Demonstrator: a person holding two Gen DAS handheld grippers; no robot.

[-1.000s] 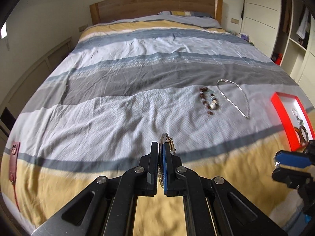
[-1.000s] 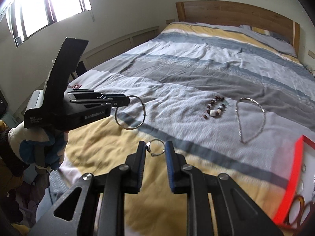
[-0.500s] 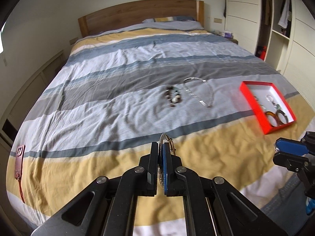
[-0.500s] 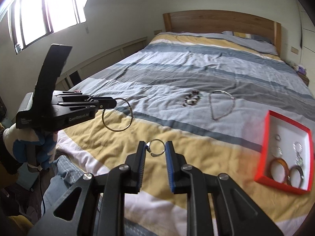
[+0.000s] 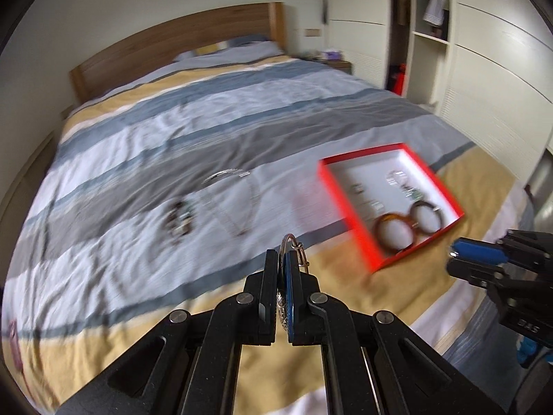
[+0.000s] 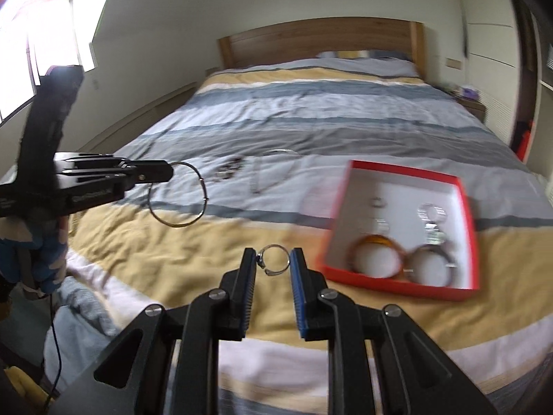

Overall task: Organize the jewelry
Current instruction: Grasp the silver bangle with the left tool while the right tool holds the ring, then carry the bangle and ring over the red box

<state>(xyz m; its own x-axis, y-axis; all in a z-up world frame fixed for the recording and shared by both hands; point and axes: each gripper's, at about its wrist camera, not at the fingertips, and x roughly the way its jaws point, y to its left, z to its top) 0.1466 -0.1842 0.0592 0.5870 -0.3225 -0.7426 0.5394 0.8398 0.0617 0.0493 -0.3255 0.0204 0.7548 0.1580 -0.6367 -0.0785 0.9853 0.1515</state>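
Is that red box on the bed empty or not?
Not empty: the red box already holds two bangles and some small blurred pieces.

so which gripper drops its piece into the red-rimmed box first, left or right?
Probably right. The right gripper holds the small silver ring close to the red-rimmed white box; the left gripper, clamped on the large thin silver bangle, is farther off.

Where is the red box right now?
The red box lies on the bed's yellow stripe, right of centre in both wrist views, just right of the silver necklace, with bangles inside.
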